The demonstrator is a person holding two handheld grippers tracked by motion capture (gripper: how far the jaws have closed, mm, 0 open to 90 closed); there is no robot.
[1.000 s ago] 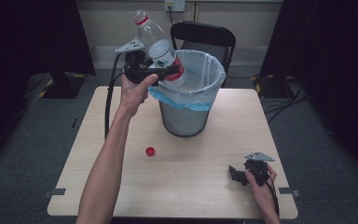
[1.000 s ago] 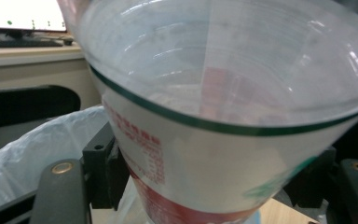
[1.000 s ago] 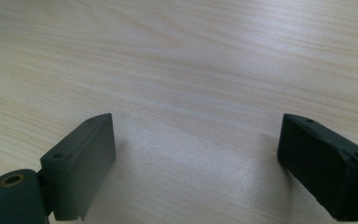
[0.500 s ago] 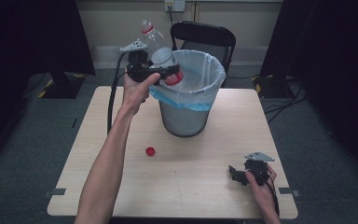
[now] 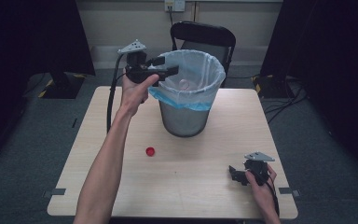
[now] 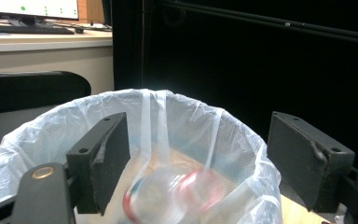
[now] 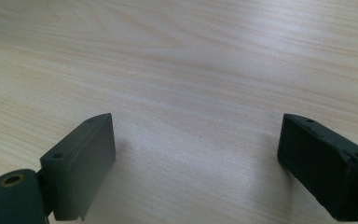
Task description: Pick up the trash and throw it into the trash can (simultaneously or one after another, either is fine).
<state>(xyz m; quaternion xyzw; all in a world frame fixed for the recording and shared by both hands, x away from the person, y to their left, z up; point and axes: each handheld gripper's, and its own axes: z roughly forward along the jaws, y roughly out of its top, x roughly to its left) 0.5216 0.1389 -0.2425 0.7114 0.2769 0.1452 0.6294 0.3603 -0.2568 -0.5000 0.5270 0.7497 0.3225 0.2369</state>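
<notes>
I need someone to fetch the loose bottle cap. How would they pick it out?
Start at the metal bin with the plastic liner on the wooden table. On the tabletop just in front of it, toward its left, lies the cap: small, round and red against pale wood.

This looks like a lab or office recording room: black curtains (image 5: pixel 32 37) hang on both sides behind the left claw (image 5: pixel 161 67), a black folding chair (image 5: pixel 204 35) stands beyond it, cables (image 5: pixel 284 100) trail across grey carpet, and a lit computer monitor (image 6: pixel 28 7) sits on a desk farther off.

No legible text, labels or numbers anywhere.
</notes>
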